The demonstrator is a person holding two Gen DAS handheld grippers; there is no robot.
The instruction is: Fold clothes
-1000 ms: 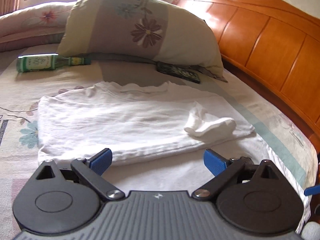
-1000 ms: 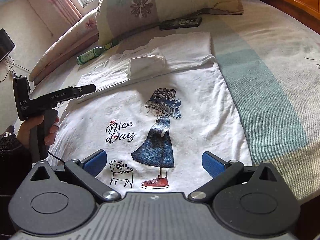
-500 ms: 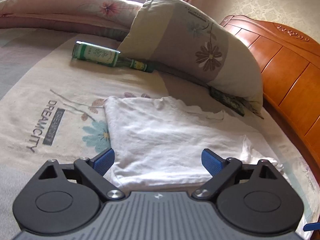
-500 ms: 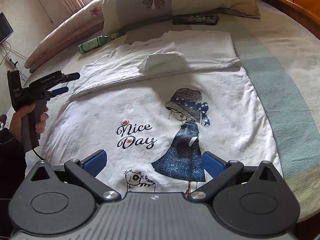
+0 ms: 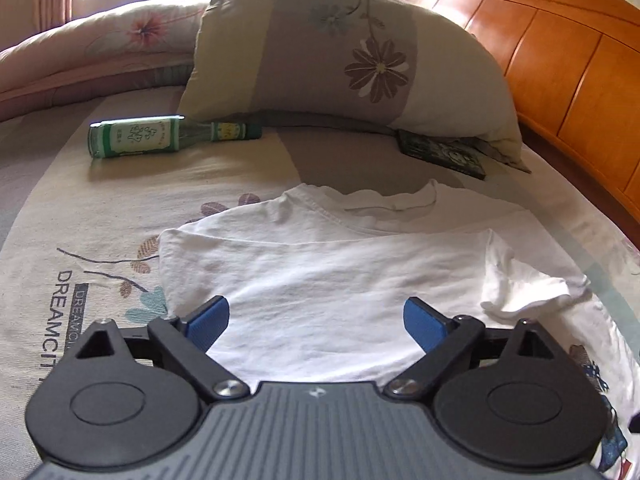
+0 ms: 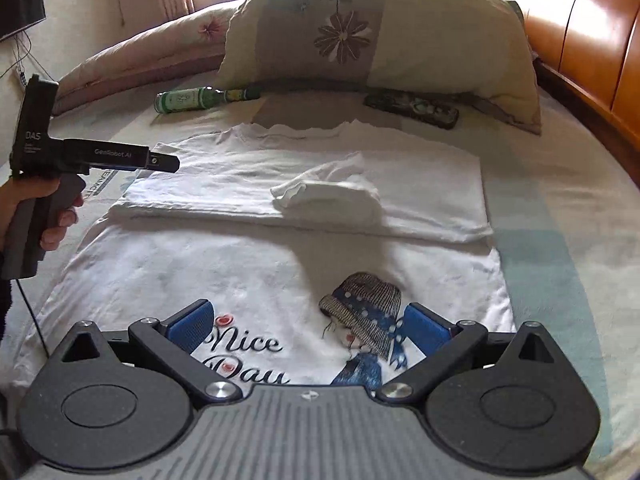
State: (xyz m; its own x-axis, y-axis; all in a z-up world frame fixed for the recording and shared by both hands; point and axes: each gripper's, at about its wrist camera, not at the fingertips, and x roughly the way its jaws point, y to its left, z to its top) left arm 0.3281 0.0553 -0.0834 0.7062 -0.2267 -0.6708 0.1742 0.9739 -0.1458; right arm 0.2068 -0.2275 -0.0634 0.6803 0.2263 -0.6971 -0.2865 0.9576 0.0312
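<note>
A white T-shirt (image 6: 280,248) printed "Nice Day" lies on a floral-sheeted bed (image 6: 560,208), its top part folded down with a bunched sleeve (image 6: 328,196) resting on the fold. A flowered pillow (image 6: 380,36) leans by the wooden headboard (image 6: 580,40); a green bottle (image 6: 192,100) and a dark phone (image 6: 412,108) lie before it (a window glows behind). Left tongs (image 5: 316,320) and right tongs (image 6: 308,326) both gape wide, holding nothing. Since half a second ago, the left tongs have swung back toward the shirt's folded edge.
</note>
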